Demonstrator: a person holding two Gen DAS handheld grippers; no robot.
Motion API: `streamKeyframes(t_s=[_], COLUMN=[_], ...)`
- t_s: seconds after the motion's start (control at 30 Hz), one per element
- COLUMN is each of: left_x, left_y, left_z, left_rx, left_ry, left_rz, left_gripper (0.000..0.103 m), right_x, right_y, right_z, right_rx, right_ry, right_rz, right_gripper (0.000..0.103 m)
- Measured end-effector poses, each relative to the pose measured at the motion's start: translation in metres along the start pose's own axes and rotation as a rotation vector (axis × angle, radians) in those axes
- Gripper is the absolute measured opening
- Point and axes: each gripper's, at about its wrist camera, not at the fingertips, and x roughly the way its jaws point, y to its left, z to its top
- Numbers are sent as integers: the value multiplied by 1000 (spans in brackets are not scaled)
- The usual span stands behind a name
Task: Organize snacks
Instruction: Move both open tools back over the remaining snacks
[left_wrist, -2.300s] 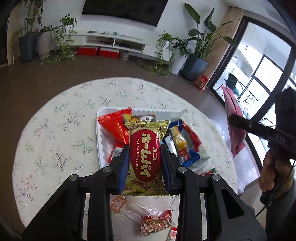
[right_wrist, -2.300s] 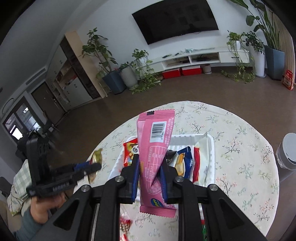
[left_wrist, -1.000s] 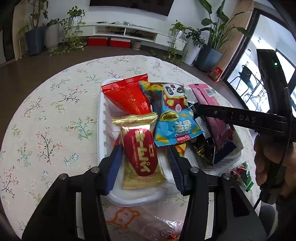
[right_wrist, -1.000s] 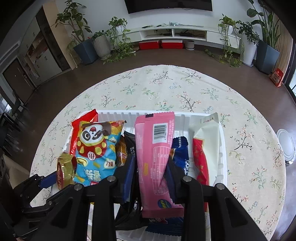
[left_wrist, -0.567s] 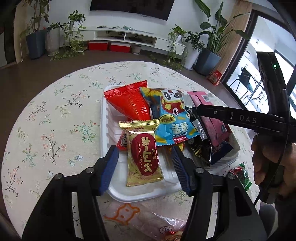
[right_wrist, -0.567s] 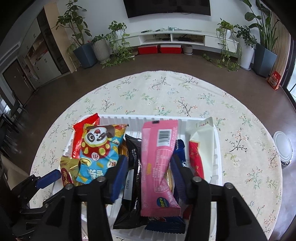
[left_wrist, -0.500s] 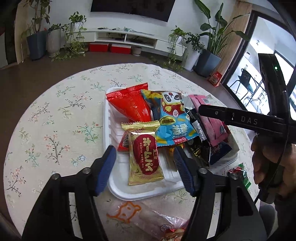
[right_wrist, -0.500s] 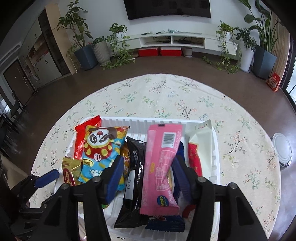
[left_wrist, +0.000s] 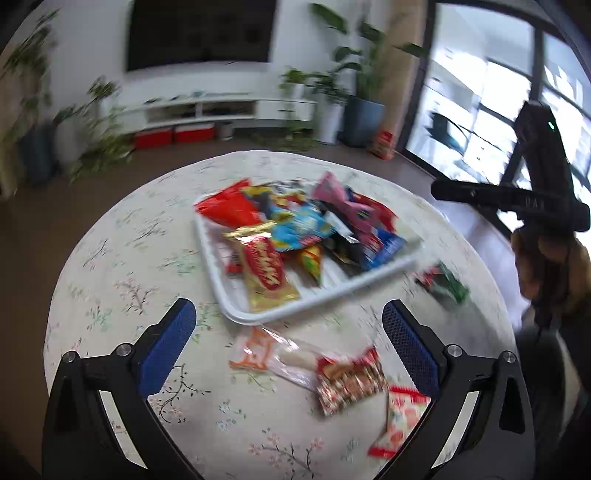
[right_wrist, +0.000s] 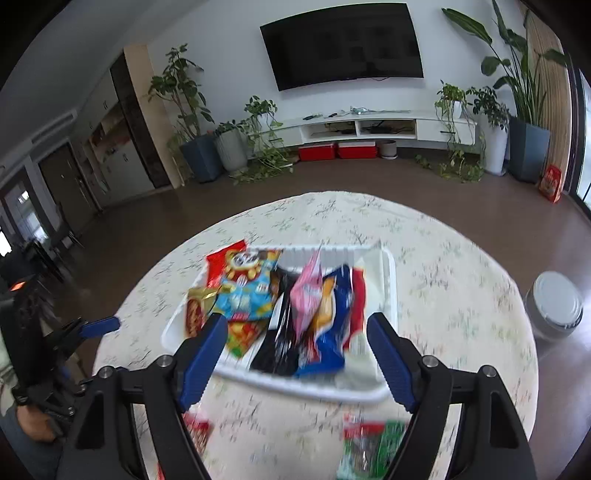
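A white tray (left_wrist: 317, 297) on the round table holds several snack packets, among them a gold-and-red pie packet (left_wrist: 264, 267) and a pink bar (right_wrist: 308, 288); the tray shows too in the right wrist view (right_wrist: 389, 295). My left gripper (left_wrist: 288, 326) is open and empty, pulled back over loose packets: a clear orange-print packet (left_wrist: 266, 349), a red patterned one (left_wrist: 349, 380) and a red-white one (left_wrist: 399, 417). My right gripper (right_wrist: 295, 343) is open and empty, just in front of the tray's near rim, with a green packet (right_wrist: 369, 448) below it.
The table has a floral cloth (left_wrist: 122, 258). A green-red packet (left_wrist: 441, 282) lies right of the tray. A grey lidded bin (right_wrist: 556, 304) stands on the floor at the right. Plants and a TV unit line the far wall.
Both grippers opened, leaving the pie packet and the pink bar in the tray, then drew back and up from it. Both views are blurred by motion now.
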Motion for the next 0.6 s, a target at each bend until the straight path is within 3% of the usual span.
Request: streamKeyframes(t_s=[0.17,0.27,0.37,0.5,0.6], left_x=[6,14,15,5,0], left_y=[-46,-60,-60,-49,-49], left_z=[-25,-37,-41,-40,-42], left_rx=[302,392,417,333,343], left_ry=[116,180,201,176,169], left_rz=[-30,-27,-24,-15,-26], left_gripper=[103,102,102,102,102], right_x=[-26,-34,-35,-34,-26], right_y=[-6,-6,1,22,39], right_z=[-46,-66,-81,-101,-113], right_rx=[29,36,23,-6,-21], right_ry=[41,63,101,145,201], right_rz=[40,62,63,149,153], right_gripper=[80,80,80,79,78])
